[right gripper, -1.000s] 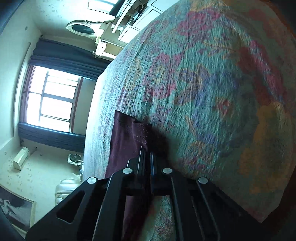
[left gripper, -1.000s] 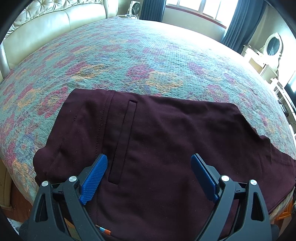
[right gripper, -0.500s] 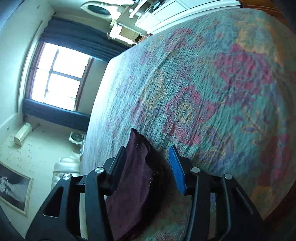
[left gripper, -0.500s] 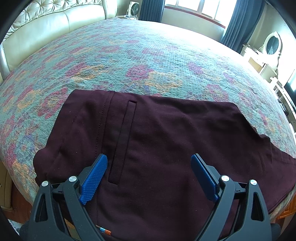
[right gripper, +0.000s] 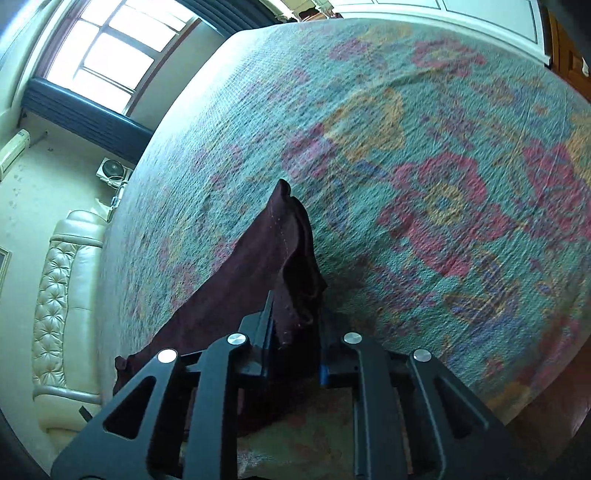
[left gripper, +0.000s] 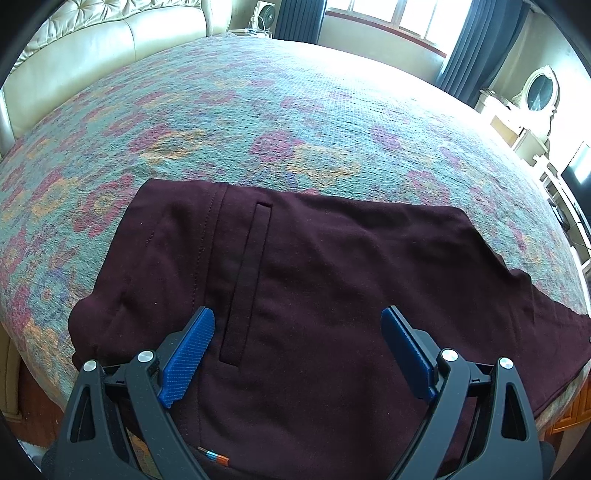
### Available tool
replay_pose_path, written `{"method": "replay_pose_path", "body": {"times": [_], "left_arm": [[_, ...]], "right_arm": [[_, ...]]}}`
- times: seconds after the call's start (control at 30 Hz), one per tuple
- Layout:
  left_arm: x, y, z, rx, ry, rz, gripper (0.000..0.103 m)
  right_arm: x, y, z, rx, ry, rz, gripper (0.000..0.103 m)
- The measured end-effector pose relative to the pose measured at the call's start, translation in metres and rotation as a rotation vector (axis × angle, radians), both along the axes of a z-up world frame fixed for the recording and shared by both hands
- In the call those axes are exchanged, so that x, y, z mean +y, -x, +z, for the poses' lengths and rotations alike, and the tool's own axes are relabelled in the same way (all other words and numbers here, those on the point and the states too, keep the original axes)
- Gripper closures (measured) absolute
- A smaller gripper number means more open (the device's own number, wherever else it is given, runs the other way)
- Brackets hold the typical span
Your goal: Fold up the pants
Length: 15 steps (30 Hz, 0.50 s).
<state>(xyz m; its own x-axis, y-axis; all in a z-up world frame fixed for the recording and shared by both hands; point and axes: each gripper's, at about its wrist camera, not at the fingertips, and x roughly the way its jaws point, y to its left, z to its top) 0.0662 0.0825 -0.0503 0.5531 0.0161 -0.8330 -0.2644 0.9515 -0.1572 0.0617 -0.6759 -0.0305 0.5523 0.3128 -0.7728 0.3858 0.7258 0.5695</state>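
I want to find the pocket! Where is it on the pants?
Left wrist view: the pocket is a dark slit on the pants, just right of the left pad.

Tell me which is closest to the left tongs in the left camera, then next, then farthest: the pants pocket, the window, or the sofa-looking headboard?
1. Pants pocket: between the left tongs, on the pants.
2. Headboard: upper left, past the flowery bedspread.
3. Window: top, beyond the bed's far edge.
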Motion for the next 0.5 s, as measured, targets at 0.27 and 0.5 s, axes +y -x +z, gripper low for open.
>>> {"method": "replay_pose_path", "body": {"times": [0.27, 0.5], "left_arm": [[0.014, 0.008, 0.007, 0.005, -0.021, 0.01, 0.012], [0.03, 0.016, 0.007, 0.006, 0.021, -0.002, 0.012]], "right_arm": [[0.041, 0.004, 0.067, -0.097, 0.091, 0.051, 0.091], [0.124, 0.0, 0.123, -0.183, 0.162, 0.17, 0.091]]}}
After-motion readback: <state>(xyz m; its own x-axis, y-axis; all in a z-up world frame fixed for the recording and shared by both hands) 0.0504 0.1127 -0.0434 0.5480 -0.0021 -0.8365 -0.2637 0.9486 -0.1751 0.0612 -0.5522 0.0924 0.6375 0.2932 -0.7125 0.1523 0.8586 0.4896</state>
